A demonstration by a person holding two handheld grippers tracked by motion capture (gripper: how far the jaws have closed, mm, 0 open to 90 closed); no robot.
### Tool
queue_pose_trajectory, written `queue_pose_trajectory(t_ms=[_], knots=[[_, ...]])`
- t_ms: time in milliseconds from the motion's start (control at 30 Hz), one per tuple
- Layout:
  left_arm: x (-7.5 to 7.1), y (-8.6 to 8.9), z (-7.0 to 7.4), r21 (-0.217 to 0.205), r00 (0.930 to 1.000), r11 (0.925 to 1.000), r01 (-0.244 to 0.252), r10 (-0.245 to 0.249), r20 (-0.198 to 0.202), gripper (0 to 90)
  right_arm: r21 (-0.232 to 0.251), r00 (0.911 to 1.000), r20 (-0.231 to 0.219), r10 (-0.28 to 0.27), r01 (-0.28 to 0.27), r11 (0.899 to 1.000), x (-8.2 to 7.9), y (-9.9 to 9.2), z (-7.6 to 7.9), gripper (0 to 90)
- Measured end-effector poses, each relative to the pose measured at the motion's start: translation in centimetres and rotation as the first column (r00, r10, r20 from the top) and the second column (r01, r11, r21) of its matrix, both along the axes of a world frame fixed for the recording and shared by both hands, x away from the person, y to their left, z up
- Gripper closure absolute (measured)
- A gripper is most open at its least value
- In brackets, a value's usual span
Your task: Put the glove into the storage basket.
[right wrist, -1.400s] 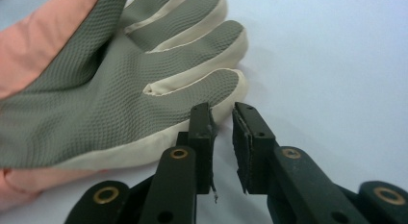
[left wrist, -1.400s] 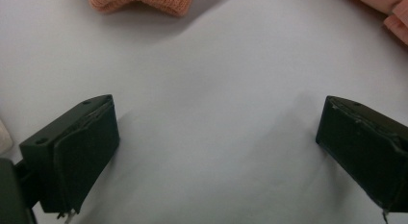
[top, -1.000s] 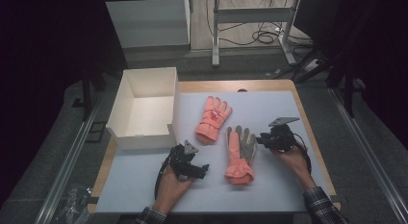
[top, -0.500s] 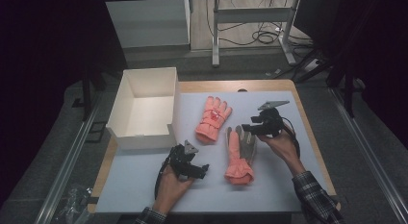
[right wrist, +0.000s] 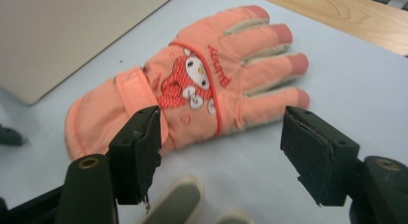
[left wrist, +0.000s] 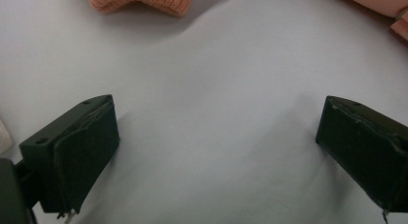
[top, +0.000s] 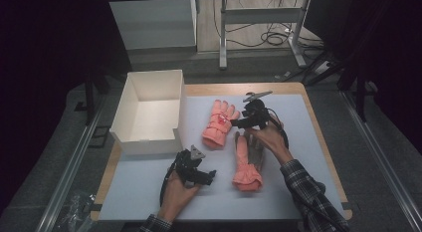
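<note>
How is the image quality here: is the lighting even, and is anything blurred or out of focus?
High view: the white mat is evenly lit, the room around the table very dark. Left gripper view: soft shadows under the left gripper; the knitted cuff at the top edge is slightly soft. Right gripper view: the patterned glove is sharp, while the grey glove fingers between the right gripper jaws are blurred.

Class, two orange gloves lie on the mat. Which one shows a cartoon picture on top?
The glove nearer the white box: this glove lies picture side up, while the other glove shows its grey palm.
</note>
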State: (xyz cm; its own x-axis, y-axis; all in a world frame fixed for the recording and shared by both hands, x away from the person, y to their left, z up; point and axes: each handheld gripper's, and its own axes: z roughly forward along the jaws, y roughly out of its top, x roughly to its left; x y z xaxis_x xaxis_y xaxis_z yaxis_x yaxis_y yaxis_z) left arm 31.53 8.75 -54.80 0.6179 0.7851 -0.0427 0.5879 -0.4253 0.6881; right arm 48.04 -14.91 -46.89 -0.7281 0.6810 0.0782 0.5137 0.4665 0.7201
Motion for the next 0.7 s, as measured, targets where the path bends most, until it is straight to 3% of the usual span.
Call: queue_pose_trajectory(t_ms=[333,467,700], knots=[[0.0,0.0,0.0,0.001,1.0,1.0,0.0,0.0,-0.001,1.4,-0.03,0.9995,-0.006,0.032,-0.032,0.999,2.3,3.1,-1.2,32.0],[0.0,0.0,0.0,0.001,1.0,1.0,0.001,-0.001,0.001,1.4,-0.067,0.9993,-0.005,0.037,-0.037,0.997,3.2,4.2,-1.8,35.0],[0.0,0.0,0.0,-0.001,1.0,1.0,0.0,0.0,-0.001,1.4,-0.118,0.9949,-0.056,0.084,-0.09,0.989,4.4,5.6,-3.0,41.5]])
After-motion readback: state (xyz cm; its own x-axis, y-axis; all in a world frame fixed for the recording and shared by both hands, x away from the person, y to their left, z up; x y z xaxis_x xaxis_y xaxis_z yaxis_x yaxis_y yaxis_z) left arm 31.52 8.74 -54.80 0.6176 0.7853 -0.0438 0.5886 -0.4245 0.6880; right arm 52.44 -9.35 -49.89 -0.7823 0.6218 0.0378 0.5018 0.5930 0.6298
